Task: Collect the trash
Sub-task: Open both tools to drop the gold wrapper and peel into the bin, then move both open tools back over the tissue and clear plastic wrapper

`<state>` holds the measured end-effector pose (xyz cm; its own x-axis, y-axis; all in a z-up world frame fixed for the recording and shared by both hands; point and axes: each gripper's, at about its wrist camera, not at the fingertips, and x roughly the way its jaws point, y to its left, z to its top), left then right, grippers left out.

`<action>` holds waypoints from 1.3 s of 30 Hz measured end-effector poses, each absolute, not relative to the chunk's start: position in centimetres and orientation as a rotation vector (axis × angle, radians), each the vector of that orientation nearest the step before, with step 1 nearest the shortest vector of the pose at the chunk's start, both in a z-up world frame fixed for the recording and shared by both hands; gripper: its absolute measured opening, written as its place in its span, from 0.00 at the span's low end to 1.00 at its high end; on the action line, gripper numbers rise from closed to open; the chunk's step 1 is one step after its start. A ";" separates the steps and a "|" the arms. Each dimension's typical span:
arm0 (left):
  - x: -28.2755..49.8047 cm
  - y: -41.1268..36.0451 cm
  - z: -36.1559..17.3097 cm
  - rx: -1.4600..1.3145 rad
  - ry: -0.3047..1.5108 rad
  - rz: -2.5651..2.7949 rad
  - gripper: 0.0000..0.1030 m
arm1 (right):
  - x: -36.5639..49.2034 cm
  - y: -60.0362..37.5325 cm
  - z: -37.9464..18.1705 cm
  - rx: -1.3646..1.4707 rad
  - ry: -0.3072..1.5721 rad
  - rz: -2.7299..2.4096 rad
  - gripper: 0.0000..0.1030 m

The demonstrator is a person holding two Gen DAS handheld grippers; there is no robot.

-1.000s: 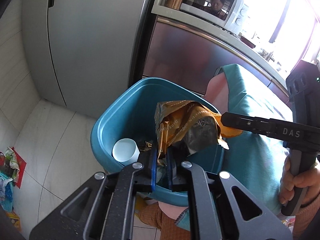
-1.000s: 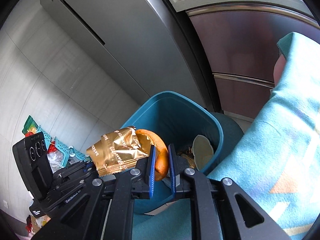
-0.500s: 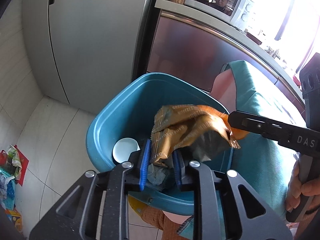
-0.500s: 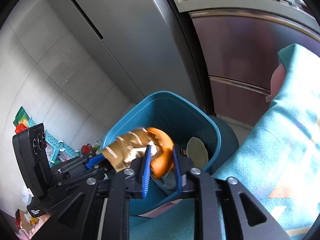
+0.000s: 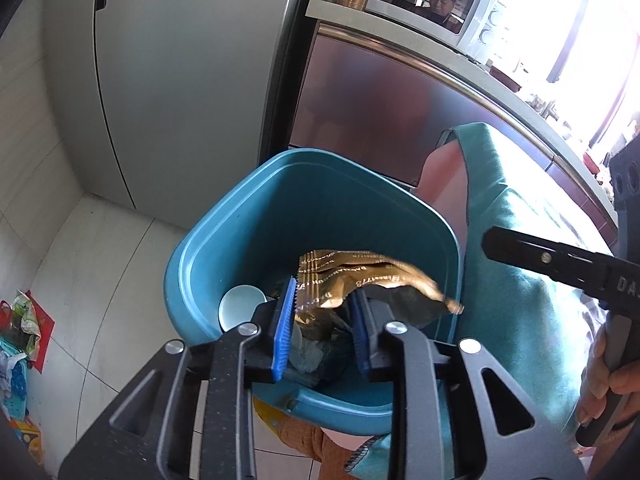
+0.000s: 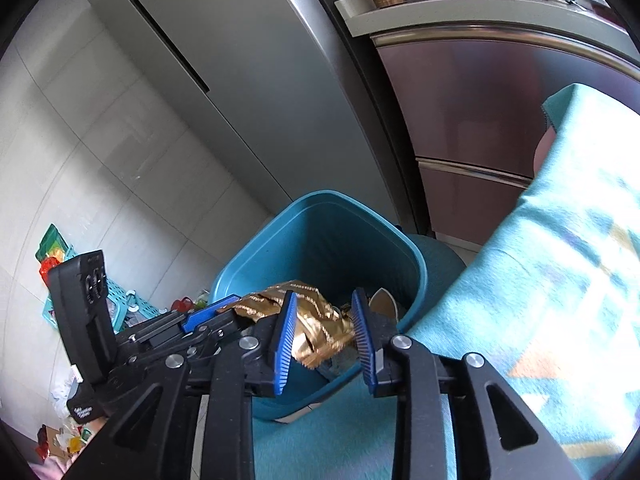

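Left view: the left gripper (image 5: 324,312) has its jaws spread wide over the blue bin (image 5: 280,184), and the gold wrapper (image 5: 360,280) sits loose between them above the trash inside, near a white cup (image 5: 238,306) on the left. Right view: the right gripper (image 6: 324,330) is wide open too, wrapper (image 6: 320,320) hanging in the gap at the bin's (image 6: 320,216) near edge. That foil looks featherlight, crinkly and slippery, so I'd pinch a flat edge.
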<state>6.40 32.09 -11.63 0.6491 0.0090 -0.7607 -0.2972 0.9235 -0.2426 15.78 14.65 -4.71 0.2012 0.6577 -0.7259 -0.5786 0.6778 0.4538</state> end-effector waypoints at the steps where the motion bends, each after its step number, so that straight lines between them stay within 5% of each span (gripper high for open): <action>1: 6.5 32.0 -11.6 -0.361 0.856 0.177 0.33 | 15.7 14.4 -4.6 0.089 1.056 0.865 0.28; 22: 6.5 28.1 -8.4 -0.311 0.777 0.064 0.42 | 13.1 8.9 -1.6 0.144 0.953 0.899 0.39; 39: 5.7 12.4 -3.1 -0.157 0.647 -0.365 0.51 | 7.7 -9.0 1.1 0.206 0.780 0.605 0.46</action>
